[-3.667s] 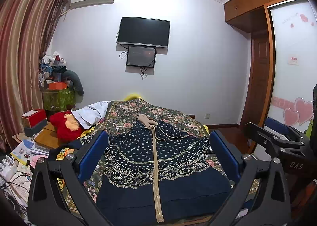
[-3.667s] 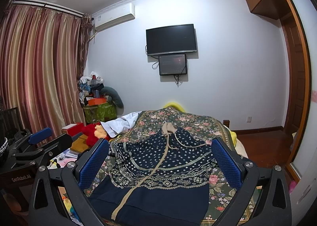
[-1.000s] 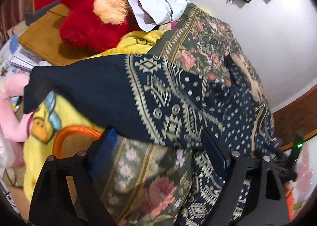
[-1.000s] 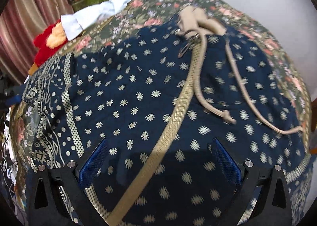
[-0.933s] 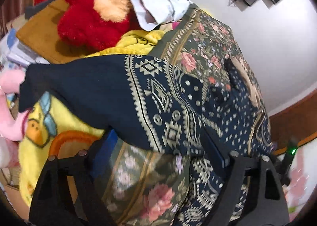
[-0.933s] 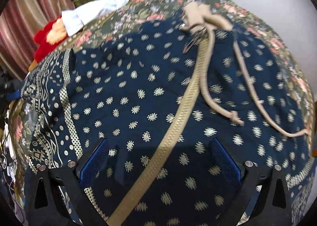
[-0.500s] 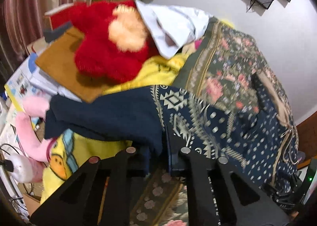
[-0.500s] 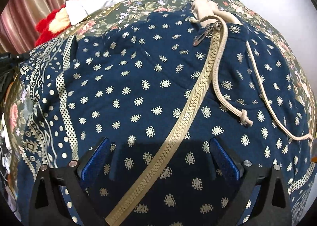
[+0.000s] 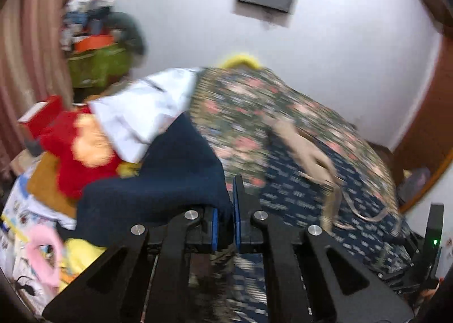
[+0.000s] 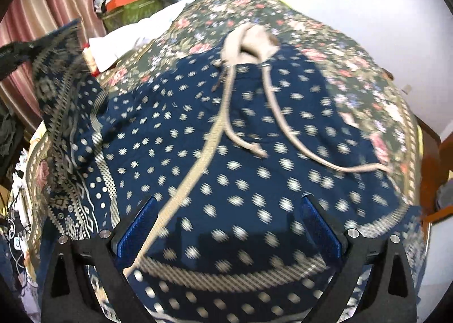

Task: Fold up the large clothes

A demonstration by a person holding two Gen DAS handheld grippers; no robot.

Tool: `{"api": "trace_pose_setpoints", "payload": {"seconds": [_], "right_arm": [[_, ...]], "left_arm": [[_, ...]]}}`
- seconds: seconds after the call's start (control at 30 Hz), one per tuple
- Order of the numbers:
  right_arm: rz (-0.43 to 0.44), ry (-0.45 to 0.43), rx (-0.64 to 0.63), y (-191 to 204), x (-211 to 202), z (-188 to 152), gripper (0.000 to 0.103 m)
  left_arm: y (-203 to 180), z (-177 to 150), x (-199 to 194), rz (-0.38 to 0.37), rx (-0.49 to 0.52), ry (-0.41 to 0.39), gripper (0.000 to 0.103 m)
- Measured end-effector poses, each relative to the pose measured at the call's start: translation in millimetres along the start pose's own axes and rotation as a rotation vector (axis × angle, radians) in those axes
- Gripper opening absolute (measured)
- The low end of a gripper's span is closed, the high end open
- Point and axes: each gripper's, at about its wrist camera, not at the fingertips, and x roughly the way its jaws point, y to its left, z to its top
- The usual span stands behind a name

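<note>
Since a second ago, the left tongs (image 9: 225,224) have been closed onto the sleeve (image 9: 158,184) of the navy, cream-patterned zip hoodie (image 10: 254,153) spread on the floral-quilted bed (image 10: 354,74), and lifted at nine o'clock. The right tongs (image 10: 229,226) are held apart above its hem, gripping nothing. With the body unpinned, the hoodie could be dragged askew, or the thinly pinched sleeve could be lost.

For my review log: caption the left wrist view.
Left claw shut on navy sleeve, lifting it above floral bedspread.

Black jaws, blue pads (image 10: 321,225), silver screws (image 9: 191,214)
</note>
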Motion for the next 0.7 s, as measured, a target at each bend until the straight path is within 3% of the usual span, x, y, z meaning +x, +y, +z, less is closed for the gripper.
{"api": "trace_pose_setpoints", "payload": {"seconds": [0.13, 0.27, 0.43, 0.5, 0.6, 0.67, 0.7], "right_arm": [[-0.030, -0.018, 0.006, -20, -27, -11, 0.100], [-0.050, -0.024, 0.010, -34, -48, -25, 0.100], [-0.051, -0.019, 0.018, -40, -55, -40, 0.100], [-0.043, -0.008, 0.024, -38, -51, -42, 0.100], [-0.030, 0.004, 0.023, -33, -45, -44, 0.100], [-0.024, 0.006, 0.016, -28, -41, -43, 0.100], [-0.020, 0.006, 0.013, -25, -39, -42, 0.100]], "left_arm": [[-48, -27, 30, -0.096, 0.054, 0.110, 0.008], [-72, -73, 66, -0.153, 0.043, 0.269, 0.008], [-93, -132, 94, -0.127, 0.077, 0.427, 0.008], [-90, -146, 96, -0.112, 0.088, 0.475, 0.013], [-75, -153, 88, -0.124, 0.064, 0.524, 0.031], [-60, -149, 73, -0.136, 0.032, 0.511, 0.053], [-50, -145, 63, -0.129, 0.018, 0.492, 0.058]]}}
